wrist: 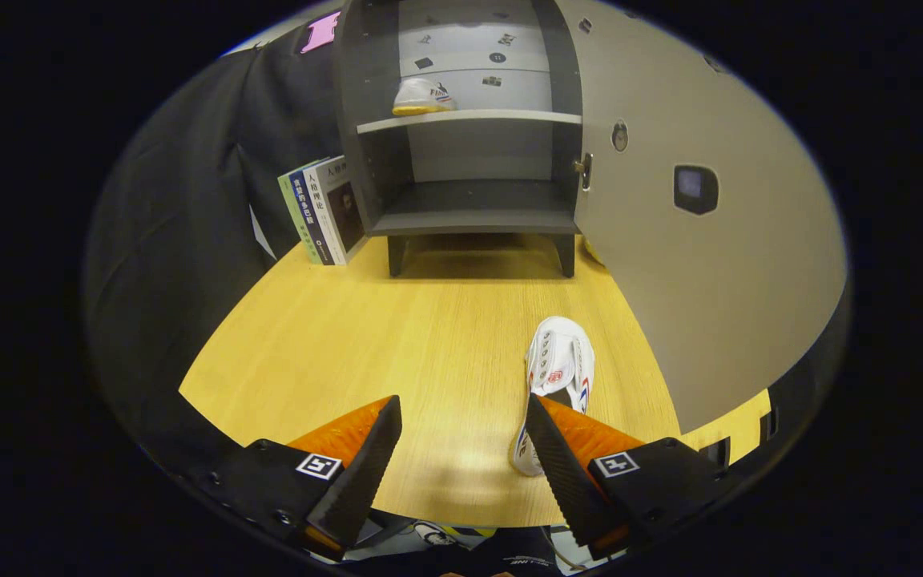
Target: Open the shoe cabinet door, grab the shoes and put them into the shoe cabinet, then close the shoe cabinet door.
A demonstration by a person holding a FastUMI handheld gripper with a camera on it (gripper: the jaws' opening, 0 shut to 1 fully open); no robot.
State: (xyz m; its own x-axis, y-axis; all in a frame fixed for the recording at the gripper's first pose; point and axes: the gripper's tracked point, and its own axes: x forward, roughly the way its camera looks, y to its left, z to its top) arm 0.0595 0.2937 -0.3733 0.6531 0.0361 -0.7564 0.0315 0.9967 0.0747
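while gripper [461, 417] gapes, shoe [559, 365] beside

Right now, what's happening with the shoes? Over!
Gripper open, fingers holding nothing. Door open; one shoe on the cabinet's shelf. Second shoe on the table, beside the right finger. Nothing in the way.

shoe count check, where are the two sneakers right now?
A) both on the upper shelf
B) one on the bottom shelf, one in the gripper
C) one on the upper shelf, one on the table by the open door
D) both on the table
C: one white sneaker sits on the cabinet's upper shelf; the other sneaker lies on the wooden table beside the open cabinet door, just ahead of the open gripper, partly behind one finger.
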